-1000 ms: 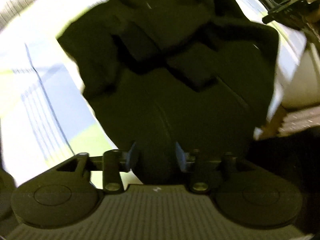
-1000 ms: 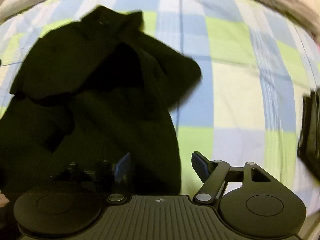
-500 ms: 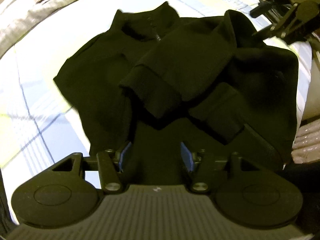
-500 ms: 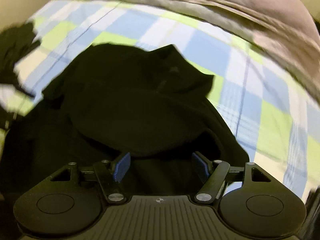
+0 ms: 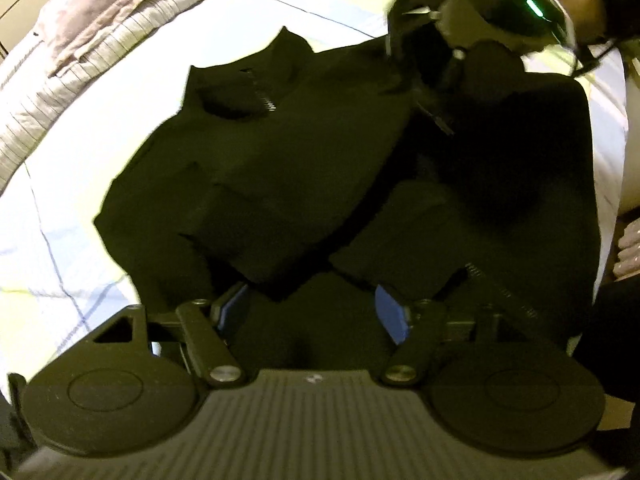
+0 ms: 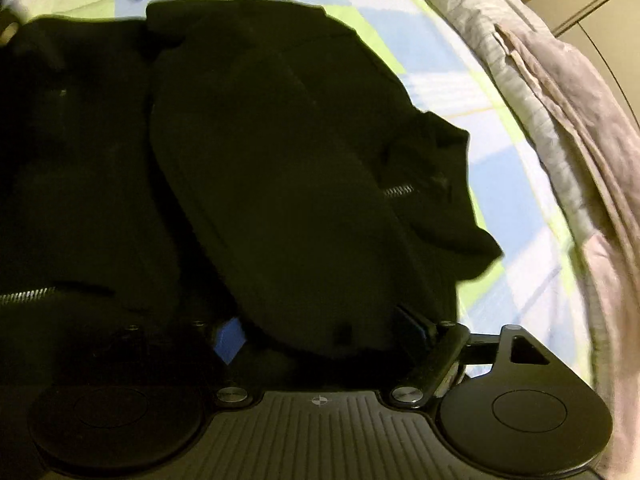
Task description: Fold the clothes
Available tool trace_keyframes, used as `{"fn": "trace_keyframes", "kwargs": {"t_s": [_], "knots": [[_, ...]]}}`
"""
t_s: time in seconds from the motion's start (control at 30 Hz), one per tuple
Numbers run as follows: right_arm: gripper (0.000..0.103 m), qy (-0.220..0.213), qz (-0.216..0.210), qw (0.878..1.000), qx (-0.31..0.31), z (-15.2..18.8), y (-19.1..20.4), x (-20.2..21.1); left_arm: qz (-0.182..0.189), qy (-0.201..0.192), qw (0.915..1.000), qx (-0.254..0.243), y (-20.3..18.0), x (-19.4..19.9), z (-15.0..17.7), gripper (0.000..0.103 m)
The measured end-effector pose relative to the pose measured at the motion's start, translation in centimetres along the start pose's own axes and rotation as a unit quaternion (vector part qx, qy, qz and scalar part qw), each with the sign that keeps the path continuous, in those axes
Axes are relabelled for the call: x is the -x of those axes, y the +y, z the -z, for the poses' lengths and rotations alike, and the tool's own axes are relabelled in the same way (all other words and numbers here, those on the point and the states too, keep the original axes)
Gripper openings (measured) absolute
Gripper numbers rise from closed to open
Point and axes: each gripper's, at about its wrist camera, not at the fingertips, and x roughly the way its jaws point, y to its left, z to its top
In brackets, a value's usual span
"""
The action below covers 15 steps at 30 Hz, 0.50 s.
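Observation:
A black zip-neck pullover lies on the checked bedsheet, collar at the far end and both sleeves folded across the chest. My left gripper is open at the garment's near hem, its blue-padded fingers over the dark cloth, holding nothing. My right gripper shows at the far right shoulder in the left wrist view. In the right wrist view the pullover fills the frame, and the right gripper is open with a folded sleeve lying between its fingers.
A grey and pink duvet is bunched along the far edge of the bed; it also shows in the right wrist view. The bed's edge and floor lie at the right in the left wrist view.
The right gripper swung round to the garment's shoulder side. The sleeve now lies further across the chest. The left gripper opened wider at the hem.

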Motion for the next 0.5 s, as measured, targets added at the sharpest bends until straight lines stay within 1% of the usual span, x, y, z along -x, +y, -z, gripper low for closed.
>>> {"fn": "trace_keyframes", "kwargs": {"t_s": [0.03, 0.07, 0.1, 0.17, 0.23, 0.3, 0.37, 0.4, 0.43, 0.47, 0.5], "knots": [[0.009, -0.016, -0.004, 1.0, -0.014, 0.5, -0.9, 0.6, -0.001, -0.002, 1.0, 0.001, -0.5, -0.1, -0.4, 0.065], [0.008, -0.033, -0.004, 0.999, -0.028, 1.0, -1.8, 1.5, -0.001, -0.003, 1.0, 0.002, -1.1, -0.1, -0.8, 0.065], [0.001, -0.049, 0.008, 0.997, -0.063, 1.9, -3.4, 2.8, -0.002, -0.006, 1.0, 0.004, -1.5, -0.2, -1.3, 0.066], [0.001, -0.079, 0.039, 0.985, -0.146, 4.0, -6.9, 5.6, -0.003, -0.011, 0.9998, 0.015, -1.8, -0.5, -2.6, 0.071], [0.001, -0.09, 0.082, 0.961, -0.247, 7.1, -11.4, 8.7, -0.004, -0.016, 0.9995, 0.027, -2.1, -1.0, -4.0, 0.073], [0.002, -0.076, 0.145, 0.932, -0.325, 11.3, -15.1, 11.1, -0.007, -0.018, 0.9991, 0.039, -1.9, -1.9, -5.4, 0.075], [0.002, -0.043, 0.202, 0.896, -0.393, 15.5, -17.8, 12.3, -0.016, -0.018, 0.9985, 0.049, -1.4, -3.1, -6.5, 0.075], [0.002, -0.019, 0.22, 0.879, -0.423, 17.6, -18.9, 12.4, -0.022, -0.015, 0.9981, 0.056, -1.0, -3.7, -6.9, 0.075], [0.002, 0.004, 0.221, 0.864, -0.452, 19.4, -19.5, 12.2, -0.028, -0.01, 0.9976, 0.063, -0.6, -4.4, -7.3, 0.076], [0.006, 0.026, 0.218, 0.849, -0.481, 21.2, -20.0, 11.9, -0.039, -0.002, 0.9966, 0.072, -0.1, -5.2, -7.6, 0.076], [0.033, 0.038, 0.215, 0.838, -0.5, 22.4, -20.0, 11.7, -0.054, 0.008, 0.9949, 0.084, 0.6, -6.0, -7.7, 0.076]]}}
